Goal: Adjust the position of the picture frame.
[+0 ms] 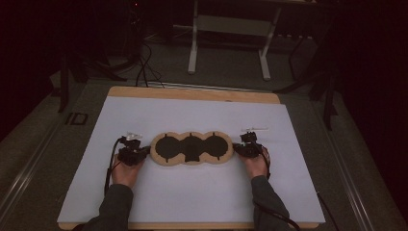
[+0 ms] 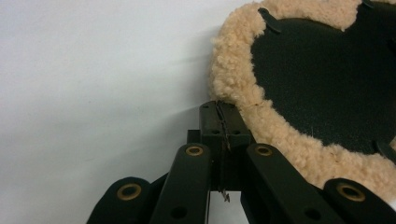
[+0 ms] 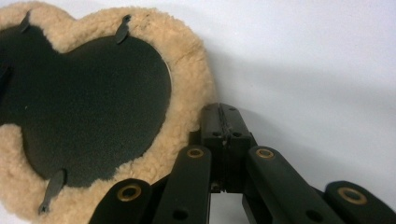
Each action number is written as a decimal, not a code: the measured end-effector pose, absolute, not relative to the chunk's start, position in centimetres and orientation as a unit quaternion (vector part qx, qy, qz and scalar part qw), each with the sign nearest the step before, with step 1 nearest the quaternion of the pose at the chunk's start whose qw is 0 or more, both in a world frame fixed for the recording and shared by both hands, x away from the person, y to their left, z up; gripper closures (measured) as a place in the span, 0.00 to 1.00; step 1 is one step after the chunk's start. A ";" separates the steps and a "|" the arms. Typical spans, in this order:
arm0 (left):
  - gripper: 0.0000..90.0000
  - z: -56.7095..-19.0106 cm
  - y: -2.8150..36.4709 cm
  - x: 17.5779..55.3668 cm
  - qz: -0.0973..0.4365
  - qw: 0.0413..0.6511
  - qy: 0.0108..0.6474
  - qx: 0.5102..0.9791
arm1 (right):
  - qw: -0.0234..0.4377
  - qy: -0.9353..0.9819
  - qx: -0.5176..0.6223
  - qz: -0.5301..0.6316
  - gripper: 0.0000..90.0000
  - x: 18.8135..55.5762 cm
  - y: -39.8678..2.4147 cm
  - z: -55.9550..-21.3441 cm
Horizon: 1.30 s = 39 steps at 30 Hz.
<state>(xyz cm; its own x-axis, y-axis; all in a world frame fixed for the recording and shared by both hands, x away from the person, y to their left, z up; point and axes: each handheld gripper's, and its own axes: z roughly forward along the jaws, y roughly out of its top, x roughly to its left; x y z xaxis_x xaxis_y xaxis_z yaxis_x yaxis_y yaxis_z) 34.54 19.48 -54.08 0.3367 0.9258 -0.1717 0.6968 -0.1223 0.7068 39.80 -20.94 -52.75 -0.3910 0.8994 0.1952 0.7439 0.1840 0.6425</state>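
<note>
**Two closed grippers at either end of a fleece pad**

Both forearms come in from the near edge of the counter (image 1: 144, 207), sleeves dark, each hand laid low on the white surface. The left gripper (image 1: 139, 153) points in toward the left end of the fleece pad (image 1: 191, 148); the right gripper (image 1: 238, 149) faces the right end, mirroring it.

The room beyond the counter is dark, and only a pale stand (image 1: 231, 29) and some floor cables can be made out. In the high view the jaws are too small to read.

In the left gripper view the jaws are pressed together, tips touching the pad's woolly tan rim (image 2: 233, 84), nothing pinched. In the right gripper view the jaws are likewise closed, just beside the rim (image 3: 187, 70). The pad lies flat mid-counter, black face up.
</note>
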 end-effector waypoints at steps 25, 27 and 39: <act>1.00 -53.8 19.2 33.8 0.149 0.350 0.540 0.751 | 0.113 0.759 0.536 0.352 1.00 37.8 -21.8 -52.8; 1.00 -53.8 19.3 33.6 0.147 0.352 0.539 0.751 | 0.113 0.759 0.536 0.351 1.00 37.8 -21.8 -52.8; 1.00 -53.8 18.5 33.2 0.151 0.355 0.534 0.753 | 0.104 0.756 0.540 0.356 1.00 37.7 -22.7 -52.9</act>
